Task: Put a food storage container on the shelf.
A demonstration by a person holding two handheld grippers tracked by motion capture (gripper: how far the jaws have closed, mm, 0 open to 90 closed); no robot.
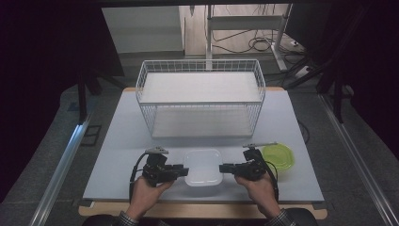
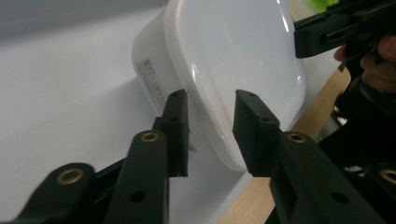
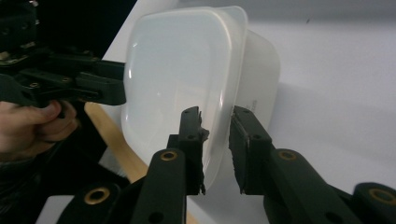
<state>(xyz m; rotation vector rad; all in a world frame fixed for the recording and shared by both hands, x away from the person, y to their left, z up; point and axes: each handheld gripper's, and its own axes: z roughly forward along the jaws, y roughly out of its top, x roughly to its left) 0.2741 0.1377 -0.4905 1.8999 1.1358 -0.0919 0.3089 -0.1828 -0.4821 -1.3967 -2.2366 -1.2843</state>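
Note:
A white lidded plastic container (image 1: 203, 167) sits near the table's front edge, between my two grippers. My left gripper (image 1: 182, 170) reaches in from the left. In the left gripper view its jaws (image 2: 210, 109) straddle the container's (image 2: 233, 56) rim, one pad under the lip and one on the lid. My right gripper (image 1: 224, 168) comes in from the right. In the right gripper view its jaws (image 3: 215, 122) pinch the opposite rim of the container (image 3: 182, 70). Each view also shows the other gripper at the far side: the right gripper (image 2: 345, 23) and the left gripper (image 3: 84, 88).
A white wire basket (image 1: 201, 96) stands at the middle back of the pale table (image 1: 122, 155). A lime-green bowl (image 1: 278, 157) lies just right of my right gripper. The wooden table edge (image 1: 202, 209) runs close behind the hands.

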